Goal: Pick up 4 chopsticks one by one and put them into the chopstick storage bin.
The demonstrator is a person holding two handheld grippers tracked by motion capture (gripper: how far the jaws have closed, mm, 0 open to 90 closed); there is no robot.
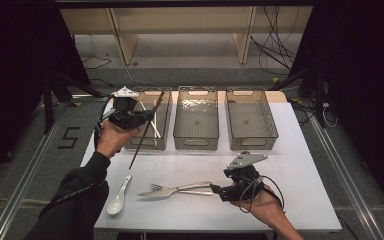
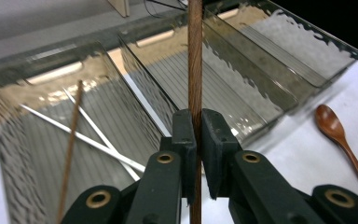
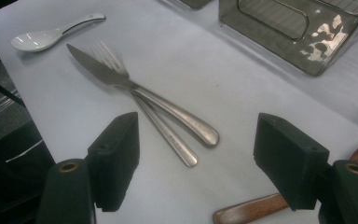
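My left gripper [image 1: 148, 119] hovers over the left bin [image 1: 166, 131], shut on a brown wooden chopstick [image 1: 139, 145] that slants down toward the table. In the left gripper view the jaws pinch that chopstick [image 2: 195, 70] upright. In the bin lie two metal chopsticks [image 2: 86, 140] and another brown chopstick [image 2: 71, 149]. My right gripper [image 1: 215, 190] rests open at the handle ends of a steel knife [image 3: 121, 79] and fork [image 3: 106, 52], which lie crossed on the table. The handles sit between its open jaws [image 3: 198, 168].
Two clear bins, middle [image 1: 196, 142] and right [image 1: 252, 142], stand beside the left one. A white ceramic spoon [image 1: 118, 198] lies at the front left. A wooden spoon [image 2: 340, 135] lies by my right gripper, its handle [image 3: 247, 211] near the right jaw.
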